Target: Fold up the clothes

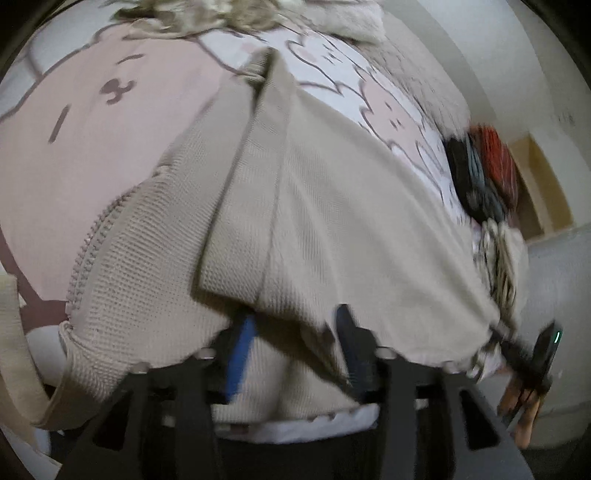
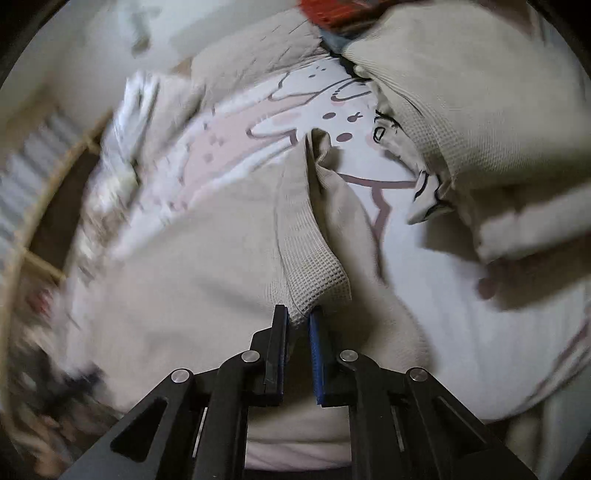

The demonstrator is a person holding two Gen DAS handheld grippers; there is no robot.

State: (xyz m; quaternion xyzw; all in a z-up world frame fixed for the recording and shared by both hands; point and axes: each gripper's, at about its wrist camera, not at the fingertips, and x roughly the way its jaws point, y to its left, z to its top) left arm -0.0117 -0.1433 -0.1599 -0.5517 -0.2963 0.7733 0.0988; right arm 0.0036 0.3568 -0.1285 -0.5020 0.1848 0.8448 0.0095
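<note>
A beige waffle-knit garment (image 1: pixel 332 221) lies spread on the bed, with one flap folded lengthwise over its middle. My left gripper (image 1: pixel 295 332) is at the garment's near hem. Its fingers stand wide apart, and the cloth drapes over their tips and hides them. In the right wrist view the same garment (image 2: pixel 207 258) runs away from my right gripper (image 2: pixel 299 317), which is shut on a bunched corner of the waffle cloth. The right gripper (image 1: pixel 532 354) also shows at the left wrist view's right edge, held by a hand (image 1: pixel 524 406).
The bed sheet (image 1: pixel 92 147) is pink and white with a bunny print. Dark and red clothes (image 1: pixel 484 166) are piled at its right edge, and more laundry (image 1: pixel 203 14) lies at the far side. Another beige garment (image 2: pixel 480 92) sits heaped at the upper right. A wooden shelf (image 2: pixel 55 206) stands left.
</note>
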